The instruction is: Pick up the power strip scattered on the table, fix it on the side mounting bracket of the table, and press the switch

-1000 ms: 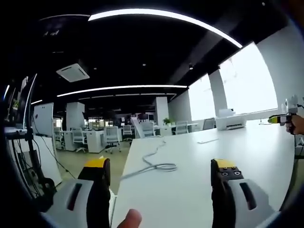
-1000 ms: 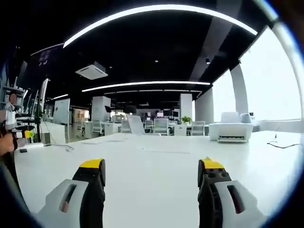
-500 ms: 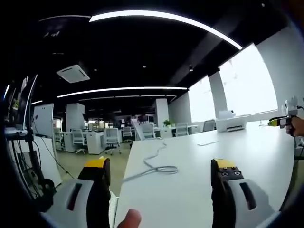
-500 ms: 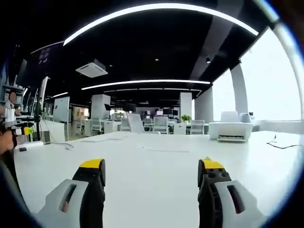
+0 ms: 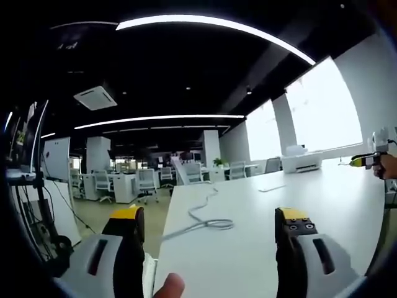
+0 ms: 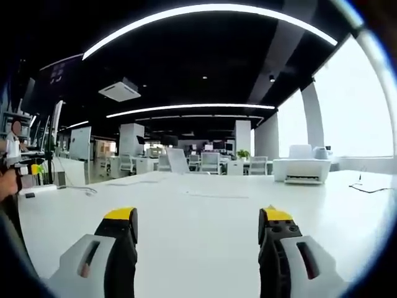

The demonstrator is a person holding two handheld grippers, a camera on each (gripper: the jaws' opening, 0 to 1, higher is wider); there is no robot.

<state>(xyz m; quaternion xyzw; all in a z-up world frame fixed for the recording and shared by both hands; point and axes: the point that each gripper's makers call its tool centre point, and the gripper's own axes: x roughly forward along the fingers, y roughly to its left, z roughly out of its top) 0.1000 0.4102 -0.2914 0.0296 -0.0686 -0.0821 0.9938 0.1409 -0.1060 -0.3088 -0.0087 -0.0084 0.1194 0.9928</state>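
Step in hand: approach. Left gripper [image 5: 209, 226] and right gripper [image 6: 197, 225] hover, jaws apart, empty. Power strip [image 6: 37, 190] lies on the surface [image 6: 198, 217] beyond its looped cable [image 5: 201, 218]. Next: reach it.

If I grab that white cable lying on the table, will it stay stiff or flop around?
Probably floppy: the cable lies in a loose loop with a wavy run along the table, so it should sag and trail when lifted. It looks thin, so likely light. Being long, it may drag across the table rather than lift clear.
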